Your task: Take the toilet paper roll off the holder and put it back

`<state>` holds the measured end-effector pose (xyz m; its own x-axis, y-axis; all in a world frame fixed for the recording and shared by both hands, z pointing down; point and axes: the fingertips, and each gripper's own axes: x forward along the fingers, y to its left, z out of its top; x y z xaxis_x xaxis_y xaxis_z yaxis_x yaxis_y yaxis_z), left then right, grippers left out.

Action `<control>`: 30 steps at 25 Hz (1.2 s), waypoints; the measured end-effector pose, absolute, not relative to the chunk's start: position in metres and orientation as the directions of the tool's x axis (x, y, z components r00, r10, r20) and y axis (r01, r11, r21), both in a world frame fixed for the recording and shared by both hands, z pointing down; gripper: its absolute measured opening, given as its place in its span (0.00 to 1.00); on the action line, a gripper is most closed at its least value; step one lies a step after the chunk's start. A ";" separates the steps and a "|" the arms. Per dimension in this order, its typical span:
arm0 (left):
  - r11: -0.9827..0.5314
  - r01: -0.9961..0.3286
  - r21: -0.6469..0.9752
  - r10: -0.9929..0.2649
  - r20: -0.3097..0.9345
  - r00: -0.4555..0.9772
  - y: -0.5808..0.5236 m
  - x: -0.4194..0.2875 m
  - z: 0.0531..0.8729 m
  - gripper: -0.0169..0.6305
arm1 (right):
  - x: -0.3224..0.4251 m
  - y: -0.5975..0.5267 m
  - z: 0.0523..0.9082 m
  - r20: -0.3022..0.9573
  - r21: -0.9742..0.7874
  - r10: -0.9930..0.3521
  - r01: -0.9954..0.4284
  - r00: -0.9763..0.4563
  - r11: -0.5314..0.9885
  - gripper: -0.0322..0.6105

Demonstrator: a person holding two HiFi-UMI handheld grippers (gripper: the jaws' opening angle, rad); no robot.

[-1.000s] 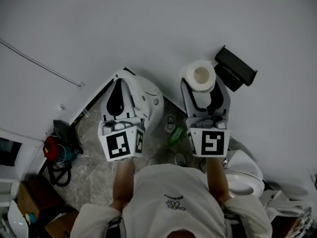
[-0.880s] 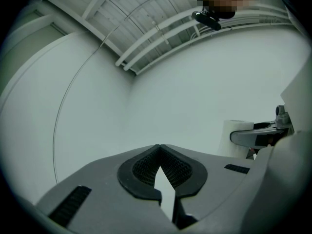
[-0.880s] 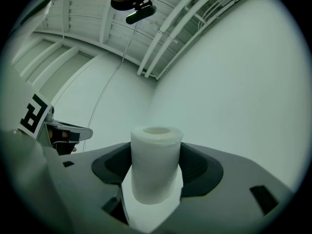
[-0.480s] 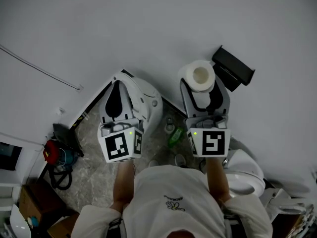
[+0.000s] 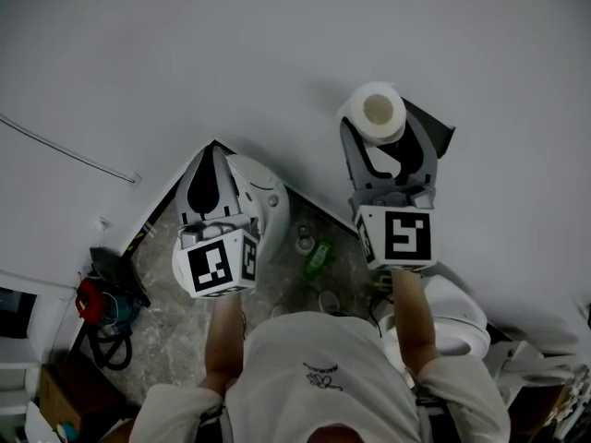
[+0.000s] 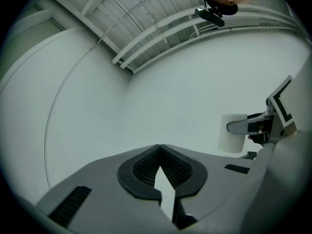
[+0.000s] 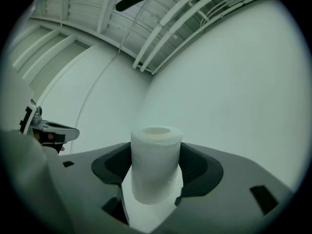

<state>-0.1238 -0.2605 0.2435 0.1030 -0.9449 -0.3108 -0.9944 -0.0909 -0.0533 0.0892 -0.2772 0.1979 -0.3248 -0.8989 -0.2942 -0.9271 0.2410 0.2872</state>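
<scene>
**Fingers clamped on the roll beside the holder**

Both dark ribbed fingers of the right gripper squeeze the white toilet paper roll across its middle. That leaves its hollow end facing up and free, I'd guess for lining it up with the black angular wall holder. The roll sits just beside that holder, on its left; whether they touch, I can't tell. It looks full, smooth and soft, with a small core. Well to the holder's left, the left gripper hangs idle, fingers pressed together on nothing.
</scene>
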 end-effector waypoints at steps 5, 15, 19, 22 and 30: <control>-0.132 -0.989 -0.065 -0.935 -0.324 0.146 -0.274 -0.096 0.239 0.05 | 0.137 -0.300 0.189 -0.279 0.255 -0.931 -0.953 -0.236 0.165 0.50; -0.184 -0.981 -0.066 -0.935 -0.296 0.195 -0.289 -0.063 0.249 0.05 | 0.220 -0.363 0.220 -0.097 0.153 -0.994 -0.987 -0.059 0.044 0.50; -0.187 -0.980 -0.070 -0.937 -0.286 0.199 -0.293 -0.063 0.252 0.05 | 0.238 -0.379 0.240 0.001 0.110 -1.000 -0.994 -0.026 0.026 0.50; -0.187 -0.980 -0.069 -0.941 -0.273 0.199 -0.297 -0.064 0.256 0.05 | 0.248 -0.389 0.252 0.061 0.087 -0.998 -0.996 -0.009 0.015 0.50; -0.190 -0.980 -0.064 -0.946 -0.254 0.200 -0.304 -0.063 0.261 0.05 | 0.260 -0.404 0.268 0.145 0.095 -0.989 -0.996 0.017 -0.004 0.50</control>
<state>-0.0634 -0.3039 0.2614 0.2000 -0.9464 -0.2537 -0.9797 -0.1900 -0.0637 0.2602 -0.4043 0.2678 0.0174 -0.9893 0.1446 -0.9955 -0.0037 0.0945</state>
